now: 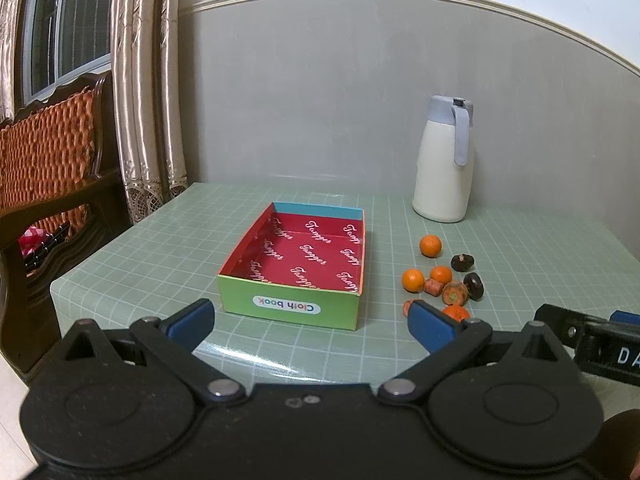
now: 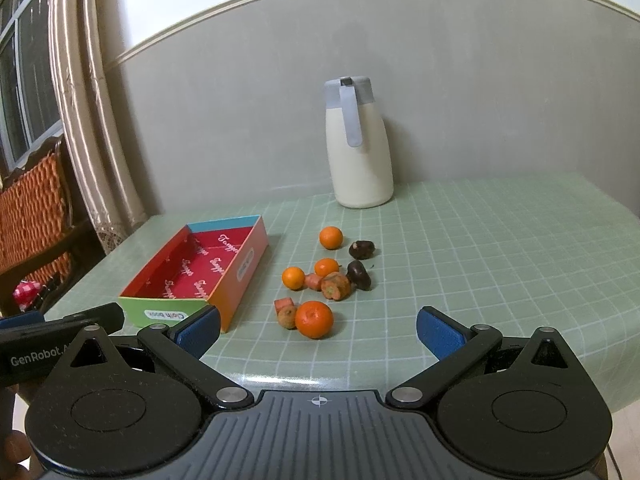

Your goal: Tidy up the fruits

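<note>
An empty open box [image 1: 304,264] with a red lining and green front stands on the green grid table; it also shows in the right wrist view [image 2: 200,272]. Right of it lie several small oranges [image 2: 314,319], carrot chunks [image 2: 335,286] and two dark fruits [image 2: 359,275]; the same pile shows in the left wrist view [image 1: 440,280]. My left gripper [image 1: 310,322] is open and empty, just in front of the box. My right gripper [image 2: 319,330] is open and empty, just in front of the nearest orange.
A white jug [image 2: 358,148] with a grey-blue lid stands at the back by the wall. A wooden chair with an orange cushion [image 1: 48,152] and curtains [image 1: 140,100] are to the left of the table. The table's front edge [image 2: 280,380] is near the grippers.
</note>
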Available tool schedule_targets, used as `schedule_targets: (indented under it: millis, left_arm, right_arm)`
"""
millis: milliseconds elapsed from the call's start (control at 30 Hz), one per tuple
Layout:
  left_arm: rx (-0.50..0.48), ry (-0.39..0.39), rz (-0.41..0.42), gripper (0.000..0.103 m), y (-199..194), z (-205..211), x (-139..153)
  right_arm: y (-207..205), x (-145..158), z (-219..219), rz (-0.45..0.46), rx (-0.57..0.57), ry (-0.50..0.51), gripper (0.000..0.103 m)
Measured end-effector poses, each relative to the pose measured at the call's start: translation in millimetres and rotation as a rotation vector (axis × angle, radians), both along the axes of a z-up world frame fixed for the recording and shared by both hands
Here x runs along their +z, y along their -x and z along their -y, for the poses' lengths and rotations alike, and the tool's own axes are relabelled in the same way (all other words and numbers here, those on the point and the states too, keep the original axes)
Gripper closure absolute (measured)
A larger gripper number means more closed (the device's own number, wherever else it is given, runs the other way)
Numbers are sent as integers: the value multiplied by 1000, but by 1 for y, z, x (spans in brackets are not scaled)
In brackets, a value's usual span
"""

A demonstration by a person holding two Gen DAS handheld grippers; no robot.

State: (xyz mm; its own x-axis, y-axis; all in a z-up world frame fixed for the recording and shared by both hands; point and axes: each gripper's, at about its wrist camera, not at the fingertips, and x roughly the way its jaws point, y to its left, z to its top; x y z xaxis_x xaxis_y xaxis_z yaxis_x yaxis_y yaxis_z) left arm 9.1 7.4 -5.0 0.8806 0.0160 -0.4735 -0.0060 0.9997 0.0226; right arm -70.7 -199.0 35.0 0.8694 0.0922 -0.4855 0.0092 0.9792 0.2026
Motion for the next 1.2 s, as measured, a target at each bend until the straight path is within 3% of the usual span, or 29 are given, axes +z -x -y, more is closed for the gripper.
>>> schedule_targets:
  millis: [1200]
  left_arm:
    - [-1,7,2,6,1,-5,0]
  right_arm:
    - [0,-1,2,-2,-9,-9,0]
